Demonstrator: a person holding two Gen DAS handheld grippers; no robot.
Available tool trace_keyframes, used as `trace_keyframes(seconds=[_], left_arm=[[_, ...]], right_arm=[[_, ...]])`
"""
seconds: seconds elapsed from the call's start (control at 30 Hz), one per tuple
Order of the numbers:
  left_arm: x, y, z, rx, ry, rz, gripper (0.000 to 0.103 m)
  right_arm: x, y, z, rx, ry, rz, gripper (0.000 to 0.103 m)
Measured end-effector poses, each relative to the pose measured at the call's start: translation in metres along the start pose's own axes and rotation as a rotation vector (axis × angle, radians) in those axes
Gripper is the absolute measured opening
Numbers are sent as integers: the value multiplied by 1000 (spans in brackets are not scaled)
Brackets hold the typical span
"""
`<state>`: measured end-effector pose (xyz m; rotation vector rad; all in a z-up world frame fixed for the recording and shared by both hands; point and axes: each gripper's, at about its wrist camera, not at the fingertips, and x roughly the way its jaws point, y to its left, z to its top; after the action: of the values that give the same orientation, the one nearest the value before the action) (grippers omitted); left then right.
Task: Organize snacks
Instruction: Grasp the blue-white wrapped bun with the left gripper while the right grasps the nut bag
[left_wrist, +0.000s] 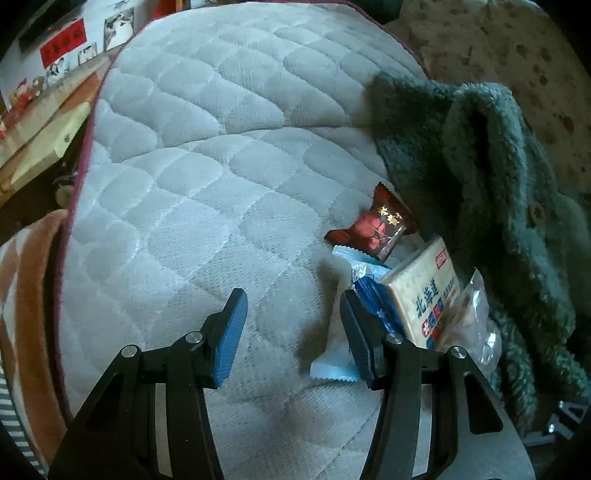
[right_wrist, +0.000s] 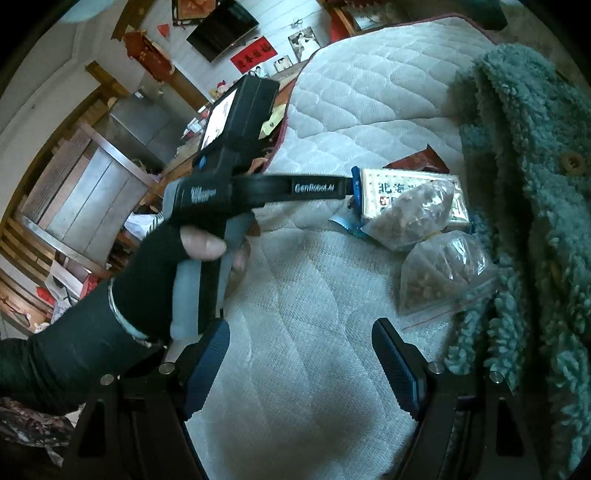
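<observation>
"GenRobot.AI" runs along the left gripper's arm (right_wrist: 314, 187); the cracker pack (left_wrist: 424, 291) bears "北海道"; the red wrapper's (left_wrist: 373, 229) characters are unclear.

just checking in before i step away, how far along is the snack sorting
Barely started. Done: nothing looks sorted; the red snack packet, cracker pack, light blue wrapper and two clear bags of nuts lie heaped on the quilted mattress beside the green fleece coat. In hand: nothing; the left hand-held gripper sits open at the pile's edge, the right hand-held gripper open and empty. Left: everything.
</observation>
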<state>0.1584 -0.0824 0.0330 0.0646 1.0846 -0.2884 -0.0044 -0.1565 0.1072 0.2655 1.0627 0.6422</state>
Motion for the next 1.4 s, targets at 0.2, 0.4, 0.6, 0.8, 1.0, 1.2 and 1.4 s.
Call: trace_keyframes(seconds=[0.2,0.4,0.6,0.8,1.0,1.2,1.4], left_arm=[[-2,-9,12,21,6,-38,52],[-3,-23,16,56,30,-98,52],[0,-32,21,69,38,-34,53],[18,-27,22,-17,129,-112,57],[24,-34,17,-5,148,-181,80],[17,-24,13,19,131,-80,27],[5,-6,3,-27,112,-95,26]], right_arm=[[2,1,0,6,2,7,78],[6,-1,0,14,12,16,78],[7,2,0,13,12,20,78],[8,1,-1,15,20,13,79],[8,-1,-1,27,21,-1,79],[-2,-12,5,38,-44,-92,79],[9,-27,28,-12,-69,-274,79]])
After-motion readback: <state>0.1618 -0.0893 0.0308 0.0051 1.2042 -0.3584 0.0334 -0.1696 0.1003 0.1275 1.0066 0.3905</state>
